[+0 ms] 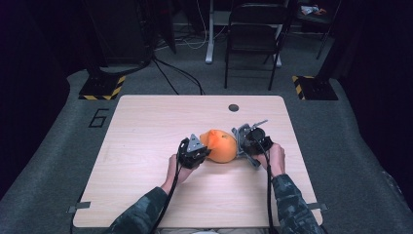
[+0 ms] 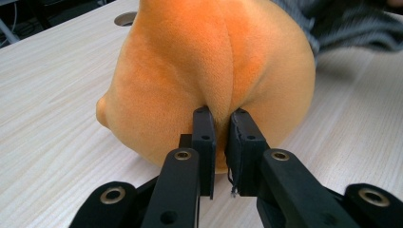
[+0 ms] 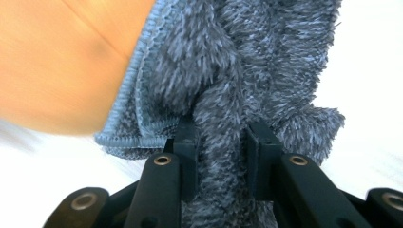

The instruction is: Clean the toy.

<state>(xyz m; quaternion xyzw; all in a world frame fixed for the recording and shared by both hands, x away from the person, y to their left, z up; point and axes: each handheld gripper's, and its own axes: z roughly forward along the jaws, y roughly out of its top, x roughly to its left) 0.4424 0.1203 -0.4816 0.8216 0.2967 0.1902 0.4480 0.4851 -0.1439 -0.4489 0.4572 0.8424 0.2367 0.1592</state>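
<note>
An orange plush toy (image 1: pixel 220 145) lies near the middle of the wooden table (image 1: pixel 146 126). My left gripper (image 1: pixel 200 155) is at its left side; in the left gripper view that gripper (image 2: pixel 222 124) is shut on a raised seam of the orange plush (image 2: pixel 199 71). My right gripper (image 1: pixel 242 145) is at the toy's right side. In the right gripper view it (image 3: pixel 222 142) is shut on a bunched fold of a grey-blue fluffy cloth (image 3: pixel 247 71), which lies against the orange plush (image 3: pixel 57 61).
A round cable hole (image 1: pixel 234 107) sits near the table's far edge. A folding chair (image 1: pixel 253 34) and stand bases with yellow-black tape (image 1: pixel 102 87) stand on the floor beyond the table. Both forearms come in from the near edge.
</note>
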